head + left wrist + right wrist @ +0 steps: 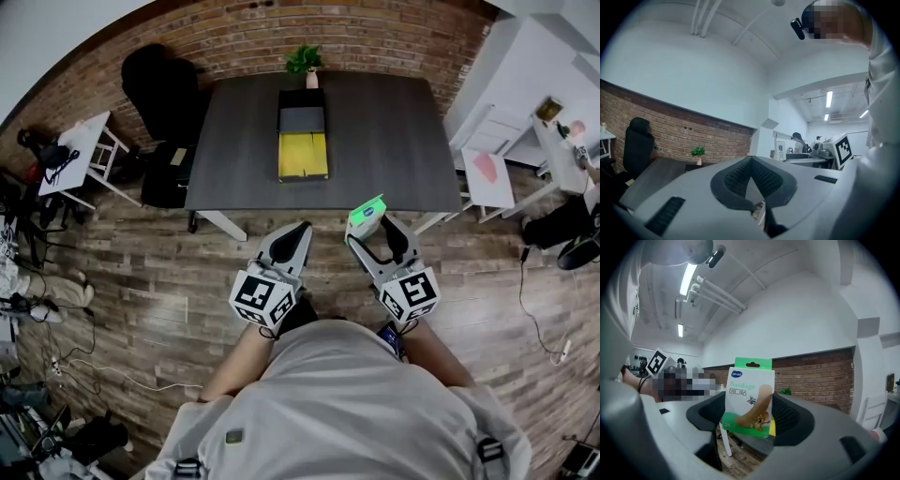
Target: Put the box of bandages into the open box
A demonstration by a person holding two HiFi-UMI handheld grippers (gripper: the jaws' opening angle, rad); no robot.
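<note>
My right gripper [368, 228] is shut on a green and white box of bandages [366, 214], held just short of the dark table's near edge. In the right gripper view the box of bandages [749, 397] stands upright between the jaws of the gripper [750, 416]. An open box [303, 144] with a yellow inside and a dark raised lid lies in the middle of the table [394, 141], well ahead of both grippers. My left gripper [294, 236] is shut and holds nothing; its jaws [752, 180] meet in the left gripper view.
A small potted plant [307, 64] stands at the table's far edge against the brick wall. A black office chair [159, 89] sits at the far left, a white side table [82, 150] beyond it. White furniture [506, 159] stands to the right.
</note>
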